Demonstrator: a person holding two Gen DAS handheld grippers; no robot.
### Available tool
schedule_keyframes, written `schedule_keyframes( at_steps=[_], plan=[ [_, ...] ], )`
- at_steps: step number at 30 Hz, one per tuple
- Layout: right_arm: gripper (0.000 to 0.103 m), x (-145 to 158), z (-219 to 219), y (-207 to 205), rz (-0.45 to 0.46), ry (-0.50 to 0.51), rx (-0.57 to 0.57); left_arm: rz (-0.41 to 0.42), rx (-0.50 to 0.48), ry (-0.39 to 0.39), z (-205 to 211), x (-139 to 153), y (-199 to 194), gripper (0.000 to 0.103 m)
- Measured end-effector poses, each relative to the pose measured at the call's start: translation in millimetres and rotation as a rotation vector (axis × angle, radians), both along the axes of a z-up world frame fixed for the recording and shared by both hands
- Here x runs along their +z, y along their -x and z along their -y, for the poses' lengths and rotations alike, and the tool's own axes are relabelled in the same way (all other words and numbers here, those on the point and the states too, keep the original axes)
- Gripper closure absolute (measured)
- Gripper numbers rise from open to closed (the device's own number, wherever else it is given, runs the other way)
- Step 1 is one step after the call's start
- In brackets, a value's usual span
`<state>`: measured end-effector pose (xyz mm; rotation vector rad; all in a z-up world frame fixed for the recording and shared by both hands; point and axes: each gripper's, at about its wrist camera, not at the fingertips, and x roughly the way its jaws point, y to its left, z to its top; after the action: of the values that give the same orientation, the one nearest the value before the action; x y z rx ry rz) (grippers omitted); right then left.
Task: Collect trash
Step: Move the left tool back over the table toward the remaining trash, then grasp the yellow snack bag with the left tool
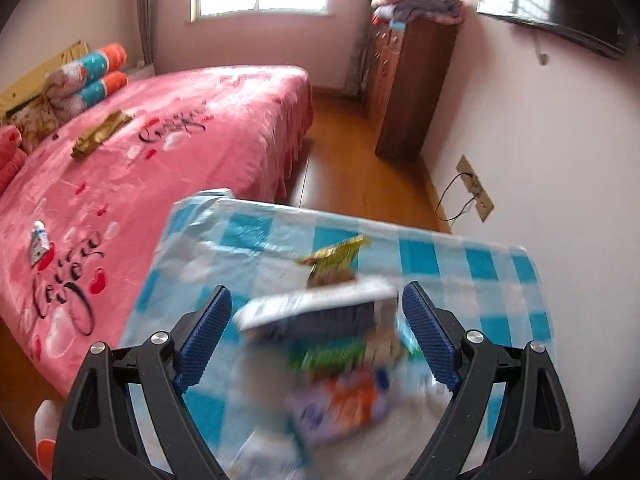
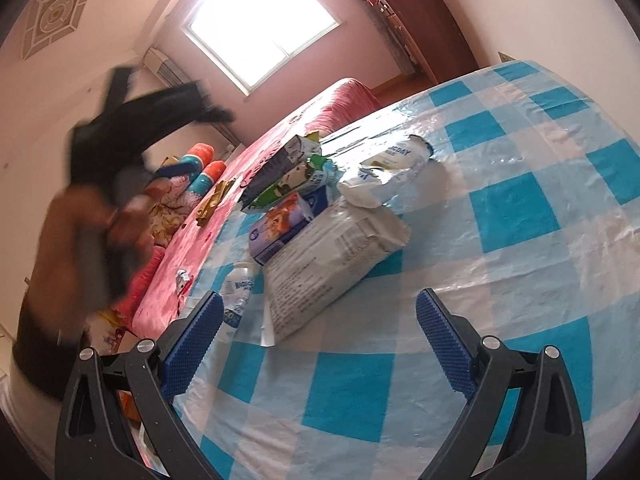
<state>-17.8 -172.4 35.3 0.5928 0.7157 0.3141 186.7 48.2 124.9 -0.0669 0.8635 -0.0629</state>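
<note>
A pile of trash lies on the blue-and-white checked table [image 2: 512, 208]: a white printed bag [image 2: 328, 264], a purple box [image 2: 280, 228], a dark carton [image 2: 276, 164], a green-and-white carton [image 2: 296, 184], a crumpled white wrapper [image 2: 396, 164] and a plastic bottle [image 2: 240, 292]. My right gripper [image 2: 319, 298] is open just short of the white bag and holds nothing. My left gripper [image 1: 317, 290] is open above the same pile, which is blurred; the dark carton [image 1: 316, 312] shows between its fingers without touching the pads. More trash lies on the pink bed [image 1: 224, 128]: a small wrapper [image 1: 39, 240] and an olive-gold packet [image 1: 100, 134].
A blurred hand [image 2: 120, 216] holds the left tool over the bed's edge, left of the table. Rolled bedding [image 1: 96, 76] is stacked at the bed's head. A brown cabinet [image 1: 408, 88] stands against the wall, with wooden floor [image 1: 344, 168] between it and the bed. A socket with a cable [image 1: 472, 188] is on the wall.
</note>
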Motion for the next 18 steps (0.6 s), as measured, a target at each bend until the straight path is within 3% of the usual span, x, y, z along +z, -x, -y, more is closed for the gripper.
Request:
schedule_keyframes(
  at_steps=[7, 9, 12, 14, 18],
  plan=[
    [0.007, -5.0, 12.7, -3.9, -0.008, -0.018, -0.012, -0.176, 0.124, -0.026, 7.9, -44.5, -97.8, 0.022],
    [0.007, -7.0, 15.7, -4.3, -0.014, -0.036, -0.012, -0.228, 0.170, 0.012, 1.4, -59.7, -115.2, 0.030],
    [0.007, -6.9, 16.7, -4.6, -0.011, -0.041, -0.010, -0.298, 0.199, 0.012, -4.7, -77.7, -131.6, 0.034],
    [0.007, -6.6, 18.0, -4.0, -0.009, -0.047, -0.009, -0.303, 0.214, 0.013, -7.0, -84.0, -135.7, 0.040],
    [0.007, -5.5, 21.3, -4.2, -0.006, -0.052, -0.014, -0.340, 0.175, 0.009, -2.2, -96.9, -137.3, 0.046]
  ],
)
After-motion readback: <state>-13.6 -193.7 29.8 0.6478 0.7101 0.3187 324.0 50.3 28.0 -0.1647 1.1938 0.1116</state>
